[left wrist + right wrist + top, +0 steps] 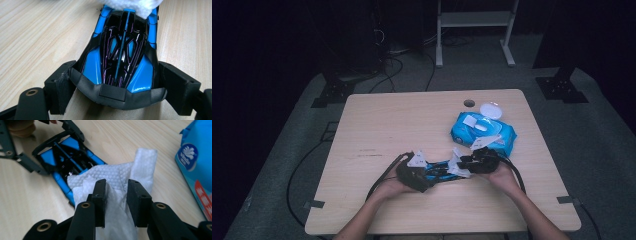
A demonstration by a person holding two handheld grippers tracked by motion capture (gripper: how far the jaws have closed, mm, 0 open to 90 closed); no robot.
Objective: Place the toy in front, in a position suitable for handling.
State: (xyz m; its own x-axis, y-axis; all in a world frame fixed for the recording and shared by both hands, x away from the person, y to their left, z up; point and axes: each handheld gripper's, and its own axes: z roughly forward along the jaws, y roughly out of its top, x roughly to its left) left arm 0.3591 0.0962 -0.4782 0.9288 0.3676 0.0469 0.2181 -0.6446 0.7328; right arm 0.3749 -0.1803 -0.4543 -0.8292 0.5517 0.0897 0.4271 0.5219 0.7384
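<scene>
Toy car (122,50) sits on the desk (377,130) near the front edge, between both hands: glossy blue plastic shell, black canopy with thin purple-white line graphics, matte black bumper band at the end held by the left gripper (117,85). Left jaws are closed on that end, one black pad against each flank, pinching the car. In the high view the car's long axis runs roughly left-right across the desk, from the left gripper (416,170) toward the right gripper (477,161); the end away from the left jaws lies under the wipe. Wipe (112,180) is white, embossed with a fine dimple pattern, soft and crumpled, one edge folded up into a vertical flap; it drapes over the car's far end and trails back between the right jaws. Right gripper (116,202): jaws stand partly spread, wipe lying between them, left pad touching the fabric, right pad with a visible gap, so not clamped. Behind the right hand, just beside it, a blue soft-film wipe pack (484,132) with its round white lid flipped open, a wipe tab sticking out.
</scene>
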